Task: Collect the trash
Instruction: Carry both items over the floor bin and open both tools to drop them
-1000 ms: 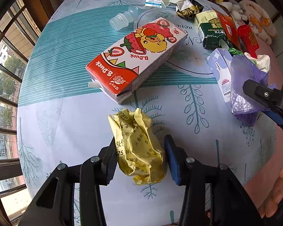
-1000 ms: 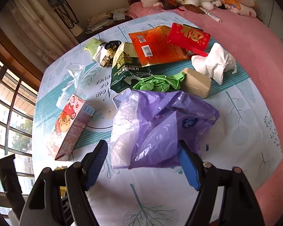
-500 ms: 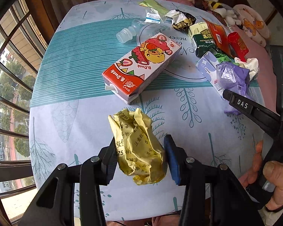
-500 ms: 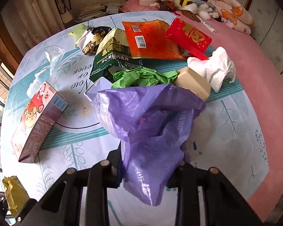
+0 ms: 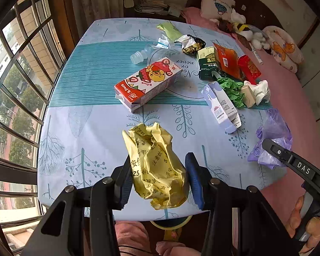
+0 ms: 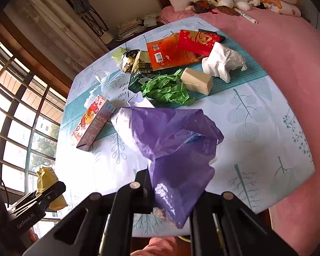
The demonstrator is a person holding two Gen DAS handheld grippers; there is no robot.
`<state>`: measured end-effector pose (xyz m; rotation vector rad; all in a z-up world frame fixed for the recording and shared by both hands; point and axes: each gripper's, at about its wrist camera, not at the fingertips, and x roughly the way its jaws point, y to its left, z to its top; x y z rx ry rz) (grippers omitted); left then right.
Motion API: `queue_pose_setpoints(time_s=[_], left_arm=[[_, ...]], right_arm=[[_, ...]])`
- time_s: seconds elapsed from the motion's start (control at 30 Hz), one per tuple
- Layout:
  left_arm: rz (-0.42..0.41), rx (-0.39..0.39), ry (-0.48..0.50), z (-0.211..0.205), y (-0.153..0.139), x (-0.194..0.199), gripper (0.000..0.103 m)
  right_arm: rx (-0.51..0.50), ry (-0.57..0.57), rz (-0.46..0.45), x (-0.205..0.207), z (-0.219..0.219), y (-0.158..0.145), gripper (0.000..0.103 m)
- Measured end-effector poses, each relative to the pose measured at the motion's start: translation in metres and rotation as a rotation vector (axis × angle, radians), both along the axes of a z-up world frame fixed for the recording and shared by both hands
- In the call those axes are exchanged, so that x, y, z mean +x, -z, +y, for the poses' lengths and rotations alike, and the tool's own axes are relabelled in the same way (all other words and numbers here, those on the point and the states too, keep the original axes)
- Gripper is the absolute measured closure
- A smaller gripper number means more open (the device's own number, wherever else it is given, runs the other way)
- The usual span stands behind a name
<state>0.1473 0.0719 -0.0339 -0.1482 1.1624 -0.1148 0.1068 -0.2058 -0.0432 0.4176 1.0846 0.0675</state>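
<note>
Left wrist view: our left gripper (image 5: 157, 179) is clamped on the crumpled yellow wrapper (image 5: 154, 166), held above the near edge of the surface (image 5: 79, 111), with the strawberry carton (image 5: 148, 82) and lilac box (image 5: 220, 104) lying beyond it. Only the right wrist view shows our right gripper (image 6: 170, 194) closing its jaws on the purple plastic bag (image 6: 172, 140), which bunches between them and hangs off the surface (left view catches just one finger and a bit of bag). The same view shows the green paper (image 6: 167, 89) touching the beige block (image 6: 196, 81), white tissue (image 6: 223, 63) beside it.
</note>
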Motion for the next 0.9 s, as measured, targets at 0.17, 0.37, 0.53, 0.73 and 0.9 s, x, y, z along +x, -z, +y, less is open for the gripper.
queue_pose_setpoints(time_s=[0.17, 0.37, 0.53, 0.73, 0.9], left_arm=[[-0.041, 0.007, 0.002, -0.025, -0.017, -0.039, 0.058], [-0.07, -0.006, -0.008, -0.052, -0.024, -0.09, 0.058], [-0.03, -0.012, 0.017, -0.075, -0.006, -0.123, 0.058], [0.006, 0.016, 0.069, -0.096, 0.025, -0.15, 0.058], [0.078, 0.002, 0.11, -0.105, 0.078, -0.165, 0.057]], right_arm=[[0.058, -0.095, -0.029, -0.038, -0.006, -0.016, 0.094], [0.113, -0.208, -0.022, -0.083, -0.015, -0.017, 0.094], [0.142, -0.248, 0.023, -0.111, -0.025, -0.003, 0.094], [0.189, -0.231, 0.111, -0.139, -0.032, 0.038, 0.094], [0.195, -0.205, 0.194, -0.159, -0.026, 0.089, 0.094]])
